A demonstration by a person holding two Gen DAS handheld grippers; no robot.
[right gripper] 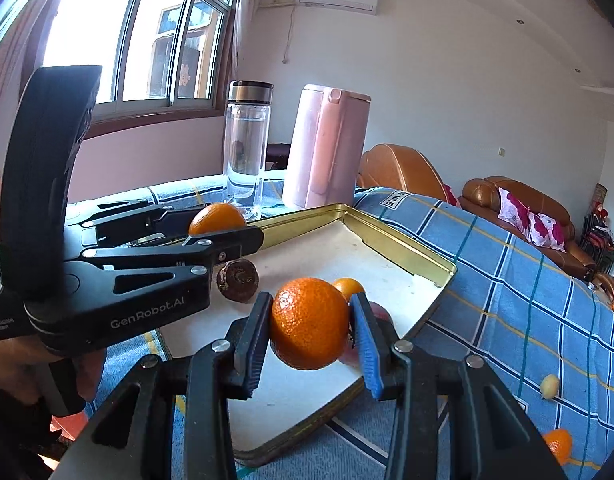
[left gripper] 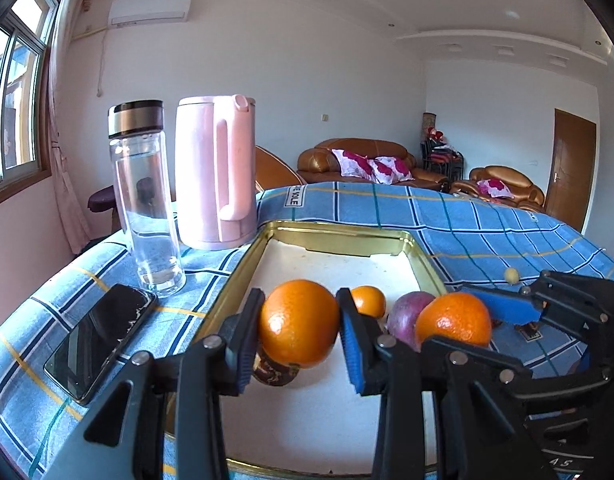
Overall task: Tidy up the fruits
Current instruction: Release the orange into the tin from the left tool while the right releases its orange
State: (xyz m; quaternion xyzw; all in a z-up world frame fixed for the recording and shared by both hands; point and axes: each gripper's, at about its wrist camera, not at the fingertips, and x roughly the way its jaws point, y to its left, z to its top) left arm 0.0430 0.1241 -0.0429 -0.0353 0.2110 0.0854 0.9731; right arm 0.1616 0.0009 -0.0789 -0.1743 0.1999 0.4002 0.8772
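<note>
My left gripper (left gripper: 299, 326) is shut on an orange (left gripper: 299, 322) and holds it above the gold-rimmed tray (left gripper: 243, 264). My right gripper (right gripper: 310, 326) is shut on a second orange (right gripper: 309, 322) over the tray's (right gripper: 407, 252) near right part; that orange also shows in the left wrist view (left gripper: 453, 320). In the tray lie a small orange (left gripper: 369, 300), a purple fruit (left gripper: 407, 314) and a brown shrivelled fruit (right gripper: 239, 275). The left gripper with its orange (right gripper: 217, 218) shows at the left of the right wrist view.
A glass bottle (left gripper: 147, 200), a pink kettle (left gripper: 215, 172) and a black phone (left gripper: 101, 336) stand left of the tray on the blue checked cloth. A small yellow fruit (right gripper: 549, 386) and another orange (right gripper: 559, 444) lie on the cloth at the right. Sofas stand behind.
</note>
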